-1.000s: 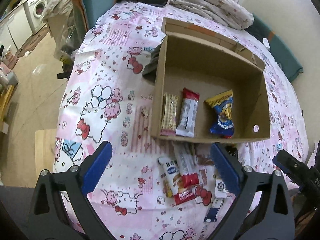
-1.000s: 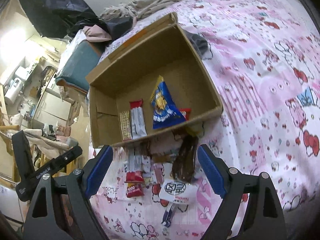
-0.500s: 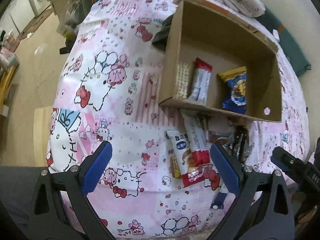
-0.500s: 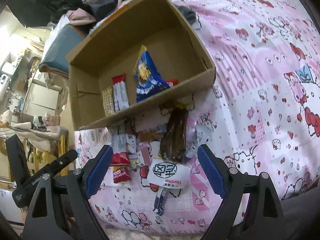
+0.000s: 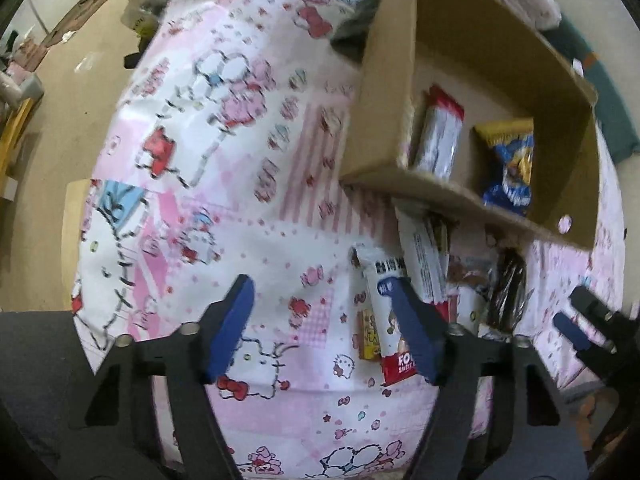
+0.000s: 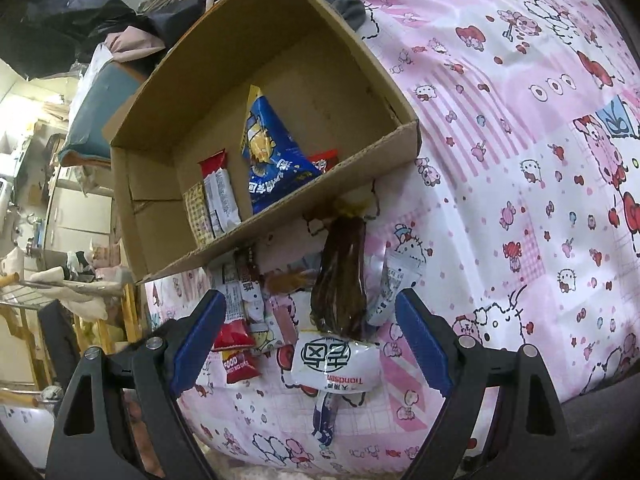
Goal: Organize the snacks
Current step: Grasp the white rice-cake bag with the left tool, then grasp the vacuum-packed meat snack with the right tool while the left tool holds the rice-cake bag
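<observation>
Snacks (image 6: 336,280) between wide-apart right hand-held gripper (image 6: 308,332) fingers, left hand-held gripper (image 5: 320,324) closing on nothing.

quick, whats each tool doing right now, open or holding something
Left tool: jaws closing, nothing gripped; only bare bedsheet between them.
Right tool: open, holding nothing, above the dark snack packet.

Left gripper (image 5: 322,320) and right gripper (image 6: 310,338), black angular frames (cut-out holes), blue finger pads (image 6: 420,336), silver screws
</observation>
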The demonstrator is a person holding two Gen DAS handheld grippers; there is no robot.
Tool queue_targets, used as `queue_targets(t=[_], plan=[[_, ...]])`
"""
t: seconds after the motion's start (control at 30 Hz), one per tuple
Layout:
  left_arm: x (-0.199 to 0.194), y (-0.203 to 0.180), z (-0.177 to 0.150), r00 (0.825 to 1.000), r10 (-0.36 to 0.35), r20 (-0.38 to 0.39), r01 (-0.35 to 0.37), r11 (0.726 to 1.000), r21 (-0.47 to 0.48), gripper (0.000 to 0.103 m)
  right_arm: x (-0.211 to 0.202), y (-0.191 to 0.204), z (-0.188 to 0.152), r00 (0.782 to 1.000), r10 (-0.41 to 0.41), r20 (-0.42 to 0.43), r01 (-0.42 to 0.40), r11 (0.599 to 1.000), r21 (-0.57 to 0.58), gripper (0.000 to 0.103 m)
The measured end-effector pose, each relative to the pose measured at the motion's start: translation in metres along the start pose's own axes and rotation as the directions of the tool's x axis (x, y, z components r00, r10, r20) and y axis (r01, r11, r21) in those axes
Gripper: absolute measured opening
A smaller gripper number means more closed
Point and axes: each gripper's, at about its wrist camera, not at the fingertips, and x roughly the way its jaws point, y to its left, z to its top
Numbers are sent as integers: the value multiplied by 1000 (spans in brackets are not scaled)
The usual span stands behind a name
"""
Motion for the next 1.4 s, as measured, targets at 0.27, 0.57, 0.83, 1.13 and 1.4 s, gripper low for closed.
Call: queue_targets(t=[0.27, 0.57, 0.83, 1.13, 1.4], plan=[[30, -31, -6, 998, 6, -66, -1, 997, 71, 59, 2, -1, 1, 1000, -2, -7, 2, 1000, -1, 89], [43, -51, -16, 993, 12, -115, 4, 989, 145, 25, 7, -4, 2, 1000, -21, -17, 21, 1000, 4, 89], [17, -28, -17, 997, 46, -66, -39, 994, 104, 24, 3, -18, 5, 1000, -27, -5, 28, 998, 58, 89], [-8, 0, -17, 1000, 24, -9, -23, 999, 46, 24, 31, 10, -5, 984, -148, -95, 136, 983, -121, 75], [-10, -11, -11, 999, 33, 22, -35, 997, 72, 24, 73, 40, -21, 892, -441, -96, 415, 885, -210, 89]])
